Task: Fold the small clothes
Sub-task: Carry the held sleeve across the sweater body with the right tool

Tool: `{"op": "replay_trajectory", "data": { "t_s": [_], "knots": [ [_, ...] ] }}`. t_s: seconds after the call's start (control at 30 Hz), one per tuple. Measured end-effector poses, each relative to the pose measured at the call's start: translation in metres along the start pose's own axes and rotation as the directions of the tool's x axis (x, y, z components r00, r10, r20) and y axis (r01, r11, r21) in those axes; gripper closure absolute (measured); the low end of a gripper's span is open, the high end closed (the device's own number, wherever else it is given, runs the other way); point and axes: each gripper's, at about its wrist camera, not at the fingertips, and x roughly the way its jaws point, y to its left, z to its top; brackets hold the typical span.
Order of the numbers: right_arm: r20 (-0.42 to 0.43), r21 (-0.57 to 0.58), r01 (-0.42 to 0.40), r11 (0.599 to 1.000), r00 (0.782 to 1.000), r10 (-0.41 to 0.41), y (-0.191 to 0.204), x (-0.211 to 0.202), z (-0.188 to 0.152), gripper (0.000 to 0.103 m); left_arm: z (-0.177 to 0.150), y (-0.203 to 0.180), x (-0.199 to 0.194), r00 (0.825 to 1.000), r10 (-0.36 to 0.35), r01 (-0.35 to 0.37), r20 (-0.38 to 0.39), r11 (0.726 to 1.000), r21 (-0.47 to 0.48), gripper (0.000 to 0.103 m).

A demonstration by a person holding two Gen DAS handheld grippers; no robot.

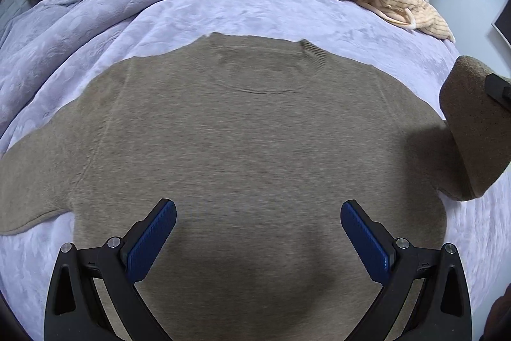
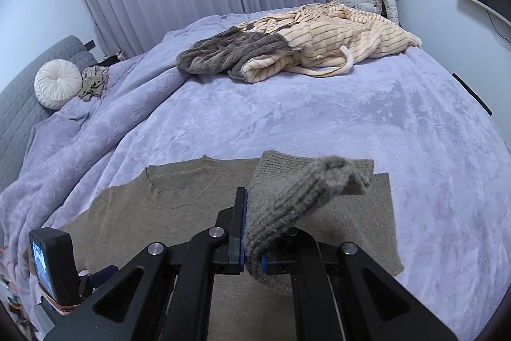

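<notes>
**Bringing the right sleeve across the sweater**

My right gripper (image 2: pixel 252 245) is clamped tight on the ribbed cuff (image 2: pixel 306 190) of the sweater's right sleeve, which hangs lifted above the bed. The tan sweater (image 1: pixel 249 143) itself lies flat on the lavender blanket (image 1: pixel 249 8), collar at the far side, hem near me, its left sleeve (image 1: pixel 35 178) spread out to the left. My left gripper (image 1: pixel 258 232) hovers over the lower chest with its jaws wide apart, holding nothing.

To do this well, I judge I should carry the cuff leftward and low, so the sleeve folds along the shoulder seam and lands straight across the chest. The left gripper could pin the body near the armpit so the knit does not drag. The heap of other clothes (image 2: pixel 297 40) at the far side stays well clear.
</notes>
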Motion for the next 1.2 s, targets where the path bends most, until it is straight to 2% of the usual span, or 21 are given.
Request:
{"op": "replay_trajectory", "data": {
  "t_s": [0.23, 0.63, 1.2],
  "knots": [
    [-0.02, -0.067, -0.005, 0.998, 1.0, 0.004, 0.047, 0.015, -0.007, 0.096, -0.001, 0.033, -0.002, 1.0, 0.003, -0.003, 0.0, 0.999, -0.043, 0.0],
    [-0.045, -0.135, -0.023, 0.991, 0.999, 0.017, 0.094, 0.028, -0.014, 0.096, -0.01, 0.064, -0.006, 1.0, 0.002, -0.002, 0.004, 0.997, -0.073, 0.0],
    [-0.126, -0.244, -0.089, 0.966, 0.99, 0.06, 0.179, 0.065, -0.038, 0.096, -0.03, 0.123, -0.009, 1.0, -0.004, 0.003, -0.003, 0.982, -0.19, 0.0]
  ]
}}
